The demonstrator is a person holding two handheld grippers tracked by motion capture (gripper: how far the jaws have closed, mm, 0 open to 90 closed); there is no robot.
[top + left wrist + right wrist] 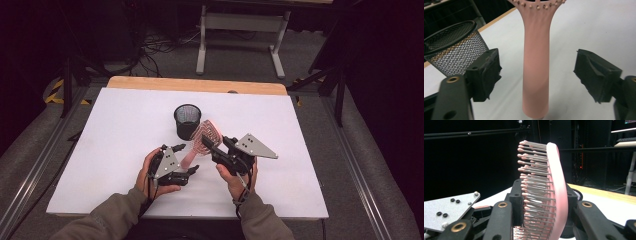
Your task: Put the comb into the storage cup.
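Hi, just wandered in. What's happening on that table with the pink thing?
A person is working a hand-held gripper in each hand over a white table. The right gripper is shut on the head of a pink hairbrush, holding it up. The left gripper is open, its jaws either side of the brush's handle without touching it. A black mesh cup stands upright just behind the brush.

Pink hairbrush (535,62): head cropped by the top edge above the left gripper (536,75). Mesh cup (575,195) (mostly hidden) sits behind the right gripper (541,220).
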